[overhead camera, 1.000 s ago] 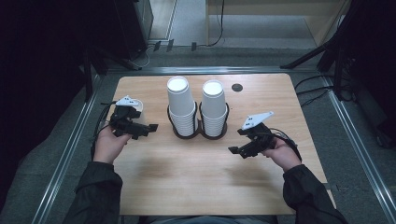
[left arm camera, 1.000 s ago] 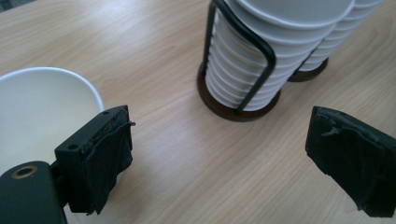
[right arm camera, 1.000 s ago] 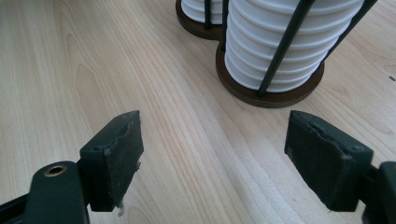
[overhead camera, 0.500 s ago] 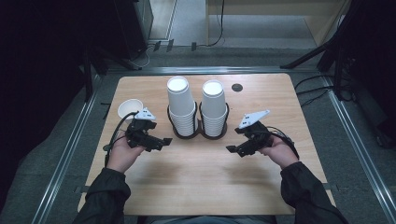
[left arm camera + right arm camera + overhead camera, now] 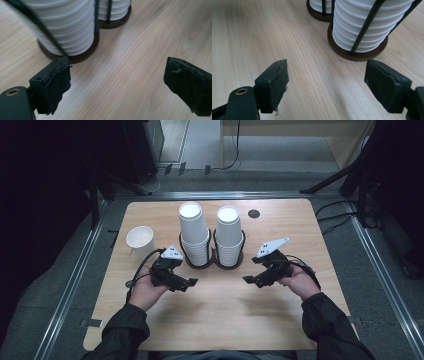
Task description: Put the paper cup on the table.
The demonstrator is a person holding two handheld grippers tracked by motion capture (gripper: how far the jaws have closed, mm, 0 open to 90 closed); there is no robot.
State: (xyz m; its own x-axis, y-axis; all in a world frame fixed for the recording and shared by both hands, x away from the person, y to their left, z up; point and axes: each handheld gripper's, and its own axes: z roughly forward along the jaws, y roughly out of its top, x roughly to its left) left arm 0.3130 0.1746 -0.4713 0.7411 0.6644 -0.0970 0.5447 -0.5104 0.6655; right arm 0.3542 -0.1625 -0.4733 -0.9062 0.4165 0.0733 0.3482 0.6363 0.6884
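Showing two hand-held grippers over a wooden table (image 5: pixel 225 320); the left gripper (image 5: pixel 189 283) has its jaws wide apart and empty, pointing toward the table's middle, just in front of the left cup stack (image 5: pixel 194 232); the right gripper (image 5: pixel 248 280) is likewise spread wide, holding nothing, pointing left near the right cup stack (image 5: pixel 229 235); both stacks stand upright, long axis vertical, bottoms up, in a dark double holder (image 5: pixel 214 265); a single cup (image 5: pixel 139 239) stands mouth up near the left edge.
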